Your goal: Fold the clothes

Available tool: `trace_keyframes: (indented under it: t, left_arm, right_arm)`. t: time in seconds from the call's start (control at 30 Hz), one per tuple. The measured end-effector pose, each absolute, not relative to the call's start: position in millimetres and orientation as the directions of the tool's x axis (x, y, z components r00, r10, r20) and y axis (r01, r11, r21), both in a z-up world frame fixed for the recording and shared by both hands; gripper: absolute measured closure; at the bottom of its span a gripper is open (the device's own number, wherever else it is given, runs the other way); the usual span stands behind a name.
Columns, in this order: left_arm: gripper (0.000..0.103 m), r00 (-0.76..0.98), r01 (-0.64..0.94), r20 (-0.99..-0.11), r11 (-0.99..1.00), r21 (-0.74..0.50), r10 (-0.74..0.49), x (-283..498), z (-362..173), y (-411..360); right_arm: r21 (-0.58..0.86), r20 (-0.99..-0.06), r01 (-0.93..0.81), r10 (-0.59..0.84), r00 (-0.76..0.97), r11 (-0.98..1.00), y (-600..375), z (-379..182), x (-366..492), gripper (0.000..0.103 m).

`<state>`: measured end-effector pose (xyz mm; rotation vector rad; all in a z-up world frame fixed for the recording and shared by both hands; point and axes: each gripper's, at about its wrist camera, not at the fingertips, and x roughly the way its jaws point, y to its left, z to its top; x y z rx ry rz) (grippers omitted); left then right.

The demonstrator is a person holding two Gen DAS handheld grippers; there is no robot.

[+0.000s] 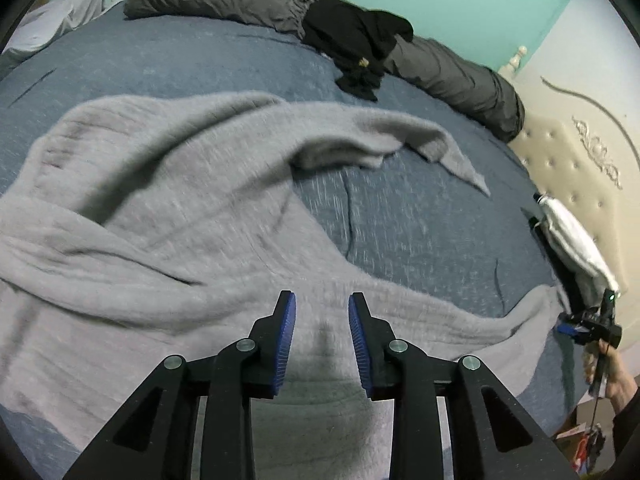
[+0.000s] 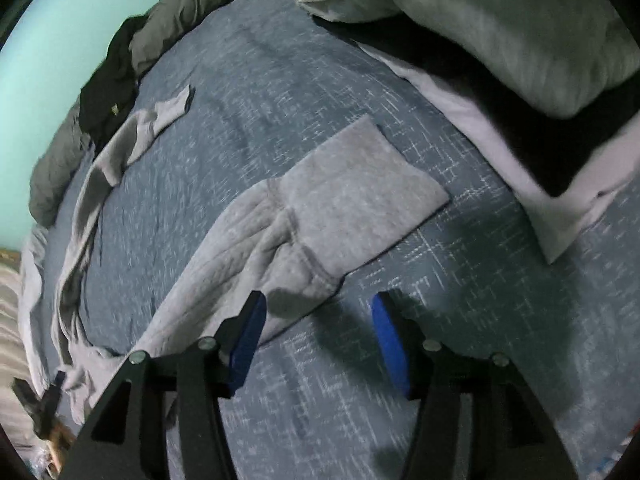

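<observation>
Grey sweatshirt (image 1: 160, 208) rumpled on bed (image 1: 420, 216) | left gripper (image 1: 322, 312) spread | right gripper (image 2: 318, 316) spread | no legible writing, seemingly

Left hand-held gripper (image 1: 322, 332) jaws apart, empty; right hand-held gripper (image 2: 318, 340) spread wider, empty, angled down.

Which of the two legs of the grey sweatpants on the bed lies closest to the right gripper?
The leg with the wide flat cuff: its edge lies just ahead of the open right gripper. The other leg stretches far off toward the black garment.
</observation>
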<state>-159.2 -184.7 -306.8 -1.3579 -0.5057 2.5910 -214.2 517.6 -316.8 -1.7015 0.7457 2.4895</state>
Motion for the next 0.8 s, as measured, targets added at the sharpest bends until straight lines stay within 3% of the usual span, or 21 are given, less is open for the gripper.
trace_keyframes:
  t: [0.2, 0.27, 0.37, 0.63, 0.8]
  left_arm:
    - [0.073, -0.563, 0.030, -0.771, -0.926, -0.377, 0.296, -151.3, -332.8, -178.8]
    - [0.073, -0.570, 0.032, -0.771, -0.930, -0.366, 0.284, -149.3, -333.9, -181.5]
    - [0.073, -0.581, 0.037, -0.765, -0.931, -0.364, 0.276, -145.8, -334.8, -185.7]
    - [0.073, -0.585, 0.020, -0.757, -0.928, -0.373, 0.292, -138.0, -333.6, -188.3]
    - [0.073, -0.607, 0.024, -0.741, -0.925, -0.379, 0.288, -131.9, -324.7, -196.0]
  right_arm:
    - [0.406, -0.843, -0.274, -0.241, -0.480, -0.872, 517.0, -324.6, -217.6, 0.050]
    - [0.386, -0.843, -0.256, -0.227, -0.487, -0.886, 511.8, -323.3, -218.2, 0.077]
    - [0.343, -0.848, -0.219, -0.201, -0.491, -0.913, 503.7, -313.9, -213.5, 0.091]
    - [0.180, -0.856, -0.150, -0.079, -0.511, -0.972, 517.8, -249.8, -180.1, 0.093]
    - [0.092, -0.900, -0.155, -0.016, -0.435, -0.984, 527.3, -266.6, -169.5, 0.093]
